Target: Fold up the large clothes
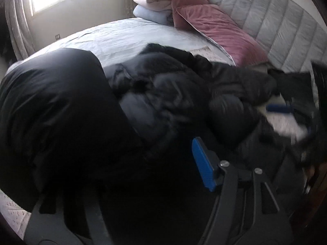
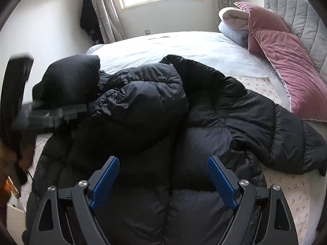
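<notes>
Blue-padded and spread wide with nothing between its jaws, the right gripper hangs just above the near hem of the black puffer coat, which lies rumpled across the bed, one sleeve thrown over its middle. At the coat's left side the left gripper is a blur; its jaws look parted, and I can't tell whether cloth is caught. Next, I'd say, pinch a flattened edge and carry it over slowly, as slick padding springs back.
</notes>
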`<state>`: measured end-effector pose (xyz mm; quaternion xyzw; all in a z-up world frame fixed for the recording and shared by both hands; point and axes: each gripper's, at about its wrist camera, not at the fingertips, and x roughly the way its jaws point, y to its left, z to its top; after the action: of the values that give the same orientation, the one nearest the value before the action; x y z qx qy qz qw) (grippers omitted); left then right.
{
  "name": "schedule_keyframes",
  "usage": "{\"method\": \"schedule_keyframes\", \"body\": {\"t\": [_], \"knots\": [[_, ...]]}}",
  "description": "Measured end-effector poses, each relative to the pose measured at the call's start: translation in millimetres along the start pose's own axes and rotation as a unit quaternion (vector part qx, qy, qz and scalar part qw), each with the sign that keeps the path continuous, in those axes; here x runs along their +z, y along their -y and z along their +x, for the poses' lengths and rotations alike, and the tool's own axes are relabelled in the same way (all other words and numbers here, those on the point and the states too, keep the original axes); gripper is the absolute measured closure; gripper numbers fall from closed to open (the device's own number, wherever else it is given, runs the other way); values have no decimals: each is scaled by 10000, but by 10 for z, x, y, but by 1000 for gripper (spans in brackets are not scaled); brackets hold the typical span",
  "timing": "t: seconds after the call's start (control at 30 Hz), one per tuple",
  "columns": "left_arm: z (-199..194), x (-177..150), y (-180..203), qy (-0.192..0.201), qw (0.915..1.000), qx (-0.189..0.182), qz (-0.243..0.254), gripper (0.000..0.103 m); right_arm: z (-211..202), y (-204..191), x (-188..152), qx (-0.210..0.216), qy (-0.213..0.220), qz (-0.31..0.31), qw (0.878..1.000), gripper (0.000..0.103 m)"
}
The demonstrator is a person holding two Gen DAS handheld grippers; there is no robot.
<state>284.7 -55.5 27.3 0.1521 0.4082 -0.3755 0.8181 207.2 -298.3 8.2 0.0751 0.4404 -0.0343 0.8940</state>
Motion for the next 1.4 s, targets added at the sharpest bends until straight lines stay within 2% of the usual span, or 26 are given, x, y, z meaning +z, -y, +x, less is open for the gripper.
{"method": "schedule_keyframes", "body": {"t": [0.07, 0.23, 0.3, 0.4, 0.53, 0.63, 0.73, 0.77, 0.83, 0.87, 0.97, 1.03, 1.13, 1.2, 1.23, 1.27, 1.3, 1.33, 1.37, 1.4], "knots": [[-103, -134, 50, 105, 9999, 4, -48, 25, 0, 55, -13, 38, -20, 54, 10000, 14], [-496, -445, -82, 640, 9955, -311, -627, 20, 12, 157, -56, 88, -117, 234, 9996, 14], [-548, -526, -108, 843, 9923, -283, -864, 19, -1, 154, -67, 92, -105, 246, 9996, 14], [-579, -624, -174, 1089, 9892, -216, -961, 19, -35, 68, -78, 139, -25, 156, 9998, 14], [-572, -692, -286, 1416, 9821, -421, -1168, 19, -98, -179, -38, 800, -9, 124, 9967, 14], [-543, -783, -369, 1649, 9750, -600, -1361, 19, -170, -569, 59, 1112, -8, -283, 9934, 14], [-576, -952, -496, 1864, 9675, -810, -1502, 19, -142, -1026, 306, 1828, -180, -598, 9812, 14], [-591, -984, -522, 1905, 9665, -853, -1492, 19, -115, -1144, 380, 1935, -250, -613, 9789, 14], [-589, -957, -589, 1773, 9681, -960, -1489, 19, -33, -1418, 560, 2051, -390, -691, 9755, 14], [-604, -958, -632, 1804, 9656, -1068, -1539, 18, 22, -1588, 655, 2138, -465, -783, 9726, 14], [-603, -1033, -765, 2011, 9495, -1570, -1825, 14, 258, -2075, 846, 2304, -788, -1025, 9645, 14], [-578, -1041, -829, 2005, 9459, -1678, -1919, 14, 510, -2352, 926, 2343, -1146, -1028, 9599, 14], [-585, -1075, -914, 2034, 9421, -1816, -1953, 14, 825, -2594, 954, 2503, -1612, -959, 9498, 14], [-599, -1117, -970, 2062, 9402, -1826, -2005, 14, 1049, -2750, 938, 2458, -1951, -1001, 9442, 14], [-598, -1133, -996, 2029, 9410, -1795, -2030, 14, 1117, -2802, 935, 2437, -2024, -1005, 9432, 19], [-598, -1149, -1016, 1997, 9423, -1731, -2057, 13, 1197, -2842, 932, 2489, -2070, -974, 9411, 40], [-596, -1165, -1039, 1954, 9441, -1640, -2087, 13, 1267, -2861, 932, 2636, -2120, -897, 9368, 54], [-599, -1186, -1068, 1898, 9464, -1540, -2111, 13, 1313, -2851, 936, 2772, -2165, -792, 9327, 73], [-615, -1203, -1089, 1879, 9472, -1507, -2118, 13, 1328, -2835, 953, 2885, -2181, -691, 9297, 86], [-641, -1221, -1113, 1885, 9469, -1507, -2126, 13, 1287, -2811, 988, 2931, -2065, -685, 9310, 90]]}}
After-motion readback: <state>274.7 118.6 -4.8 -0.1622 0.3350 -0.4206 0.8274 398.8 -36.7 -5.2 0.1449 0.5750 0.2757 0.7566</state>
